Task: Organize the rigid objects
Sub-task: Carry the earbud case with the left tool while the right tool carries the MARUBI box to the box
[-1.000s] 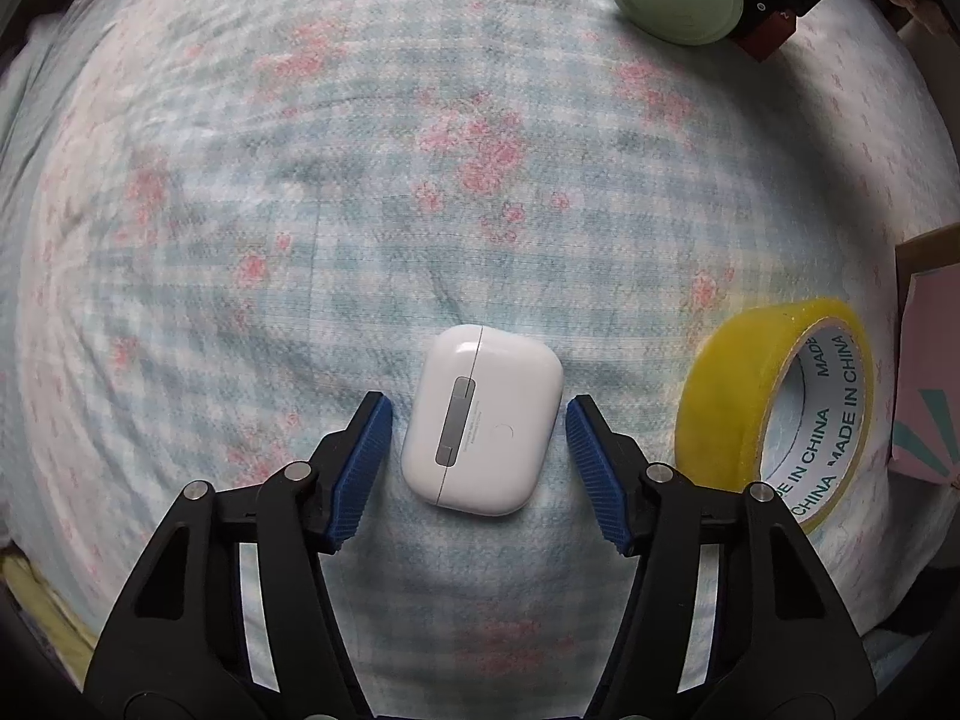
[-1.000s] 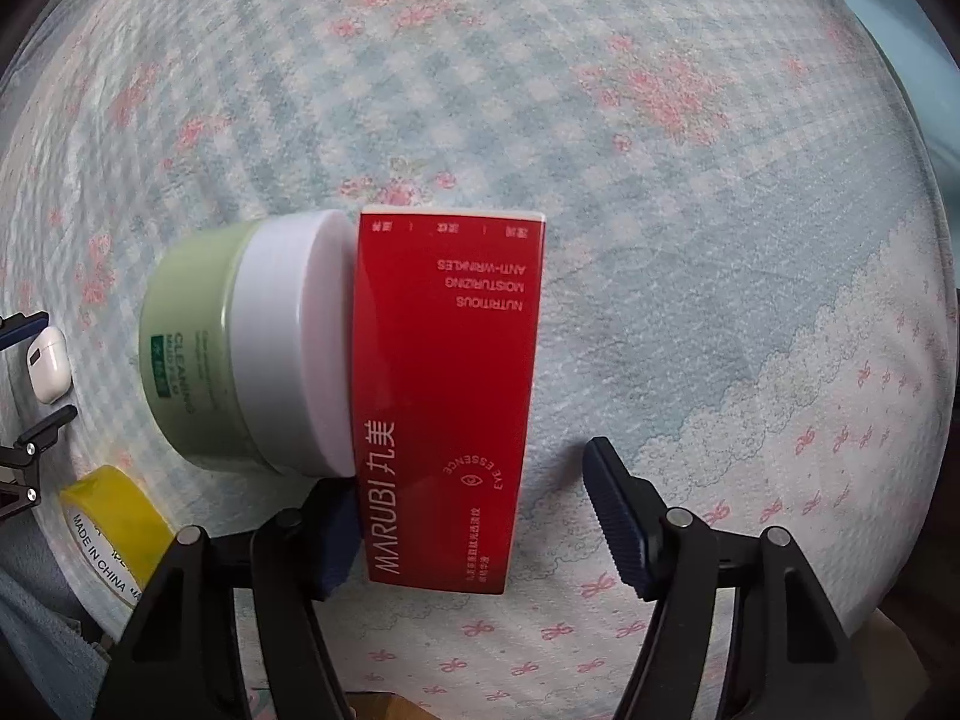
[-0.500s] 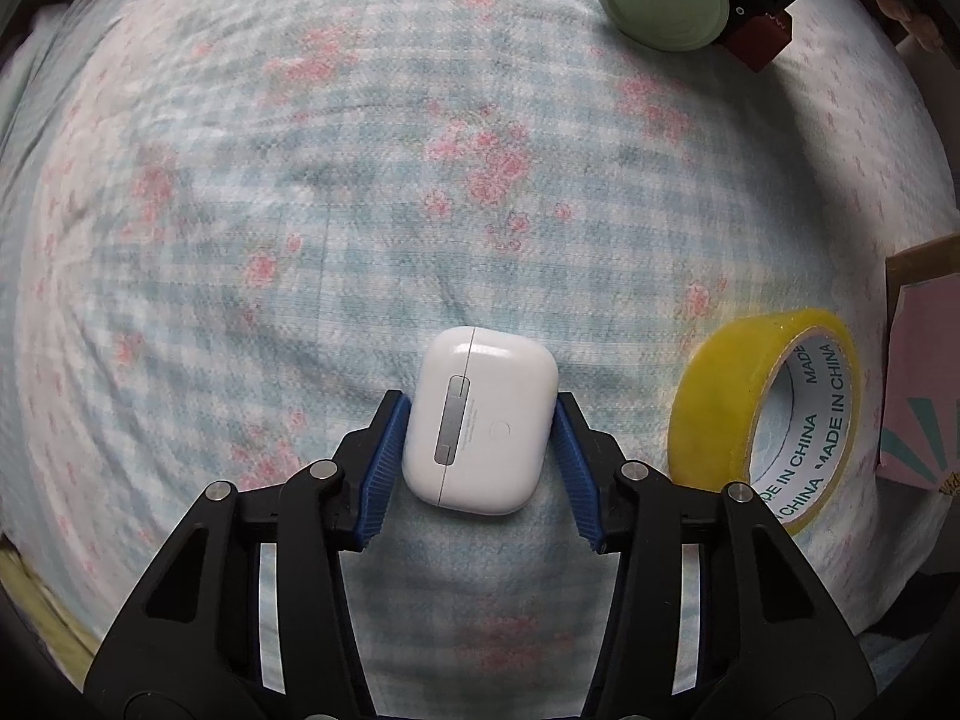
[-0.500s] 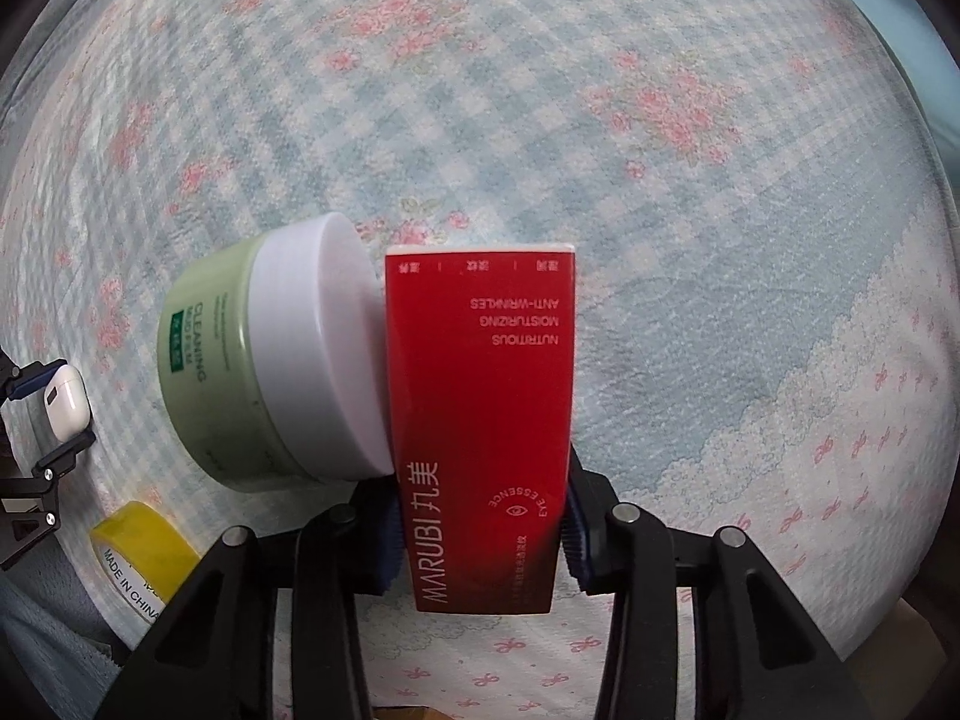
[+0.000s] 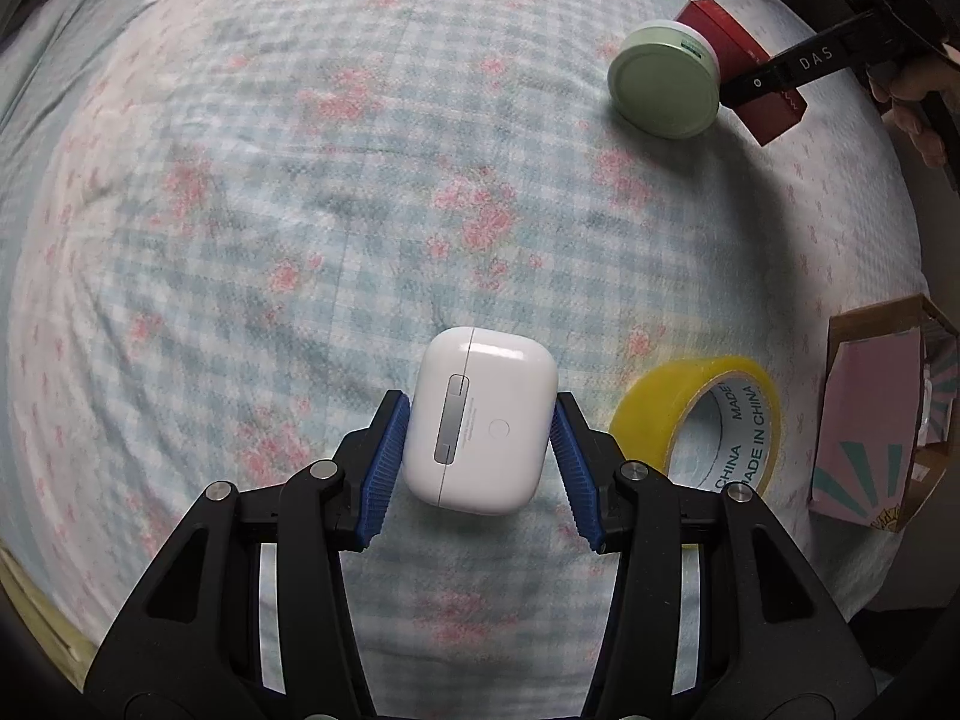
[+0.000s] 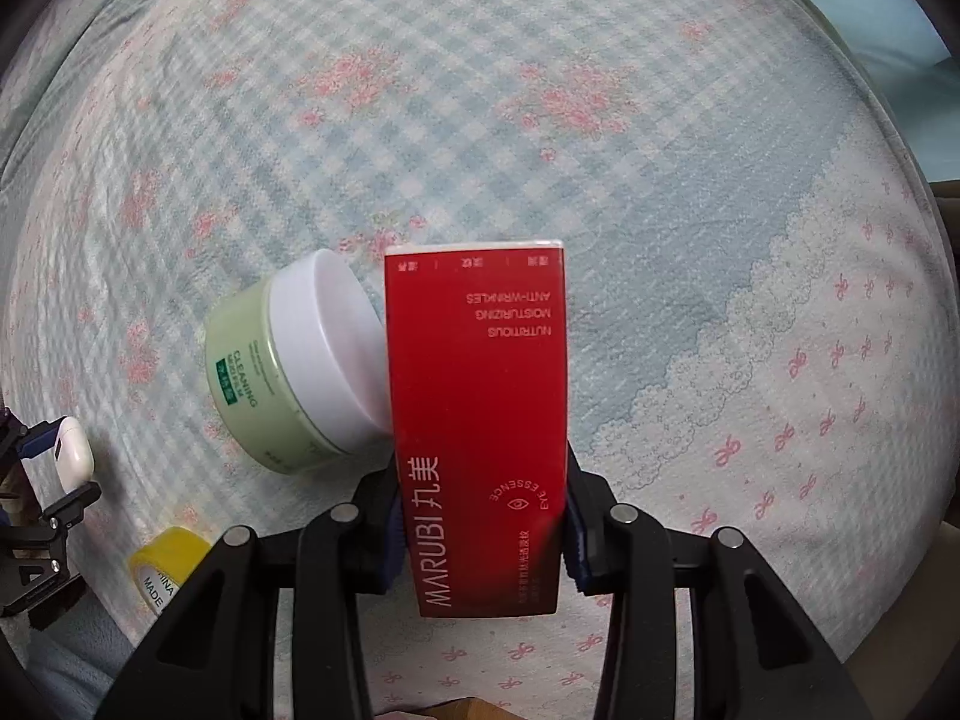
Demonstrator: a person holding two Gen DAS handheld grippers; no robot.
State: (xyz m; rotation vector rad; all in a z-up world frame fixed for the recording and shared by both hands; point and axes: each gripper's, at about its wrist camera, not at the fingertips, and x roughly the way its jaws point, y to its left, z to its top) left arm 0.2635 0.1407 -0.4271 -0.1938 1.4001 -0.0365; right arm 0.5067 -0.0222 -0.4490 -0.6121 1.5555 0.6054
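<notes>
The small white earbud case point(image 5: 480, 420) looks light, hard and slippery, so my left hand-held gripper point(image 5: 477, 450) squeezes its flat sides, while my right hand-held gripper point(image 6: 480, 531) pinches the stiff red box point(image 6: 477, 420) beside the green jar point(image 6: 288, 360).

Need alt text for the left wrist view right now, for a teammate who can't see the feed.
The left gripper is shut on a white earbud case above a blue-checked floral bedsheet. A yellow tape roll lies right of it, beside a pink box. Far right, the right gripper holds a red box behind a green jar.
</notes>
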